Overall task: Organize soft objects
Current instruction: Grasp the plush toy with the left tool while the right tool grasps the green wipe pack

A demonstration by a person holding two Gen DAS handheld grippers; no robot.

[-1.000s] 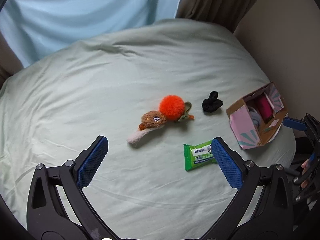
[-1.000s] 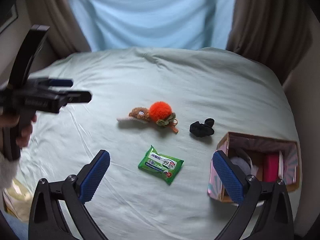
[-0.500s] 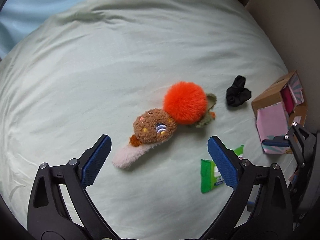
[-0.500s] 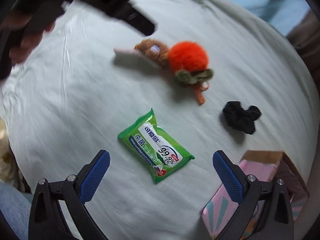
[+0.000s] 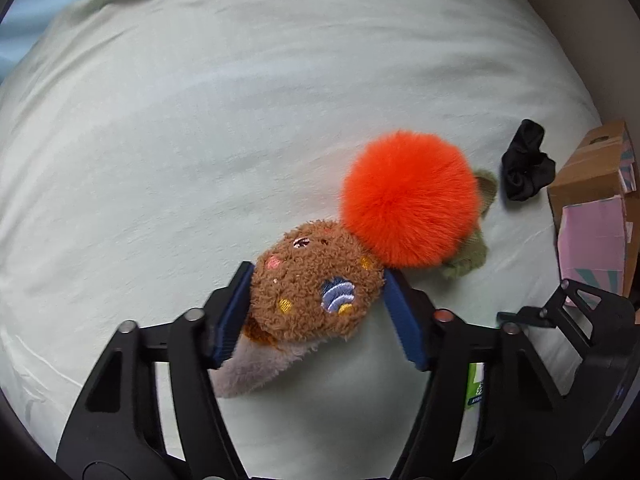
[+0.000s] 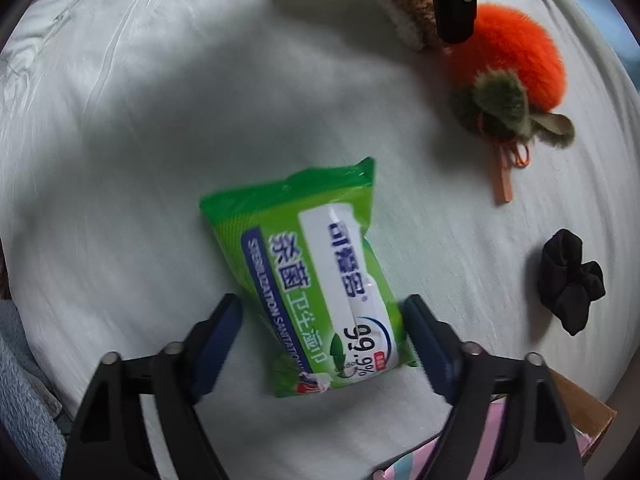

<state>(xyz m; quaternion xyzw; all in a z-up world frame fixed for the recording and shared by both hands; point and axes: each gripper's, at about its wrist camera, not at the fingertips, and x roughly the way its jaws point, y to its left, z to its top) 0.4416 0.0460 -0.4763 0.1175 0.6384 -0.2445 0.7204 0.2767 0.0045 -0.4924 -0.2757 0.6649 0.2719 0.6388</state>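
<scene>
In the left wrist view, the sorting had barely begun. The brown plush toy [image 5: 316, 292], the orange pom-pom [image 5: 408, 200], and the black scrunchie [image 5: 526, 160] at the right all lay on the pale green bedsheet [image 5: 200, 120]. None had reached the cardboard box [image 5: 592, 208] at the right edge of the frame. The left gripper [image 5: 316, 312] pointed steeply down at the bed from the bottom of the frame. Its jaws had just been closing and sat about half open, with the plush toy's brown head between them. The blue pads [image 5: 230, 320] met the fur on both sides, so I judged the toy gripped but not lifted. The other gripper's black frame showed at lower right.

In the right wrist view, the green wet-wipes pack [image 6: 316, 280] lay flat on the sheet in the middle of the frame. The right gripper [image 6: 320, 340] pointed straight down over the pack's lower end. Its jaws had just been closing and straddled the pack. One pad stood at the pack's right edge, while the left pad [image 6: 216, 344] seemed a little clear, so no firm hold yet. The box corner showed at lower right, so every piece remained to be moved.
</scene>
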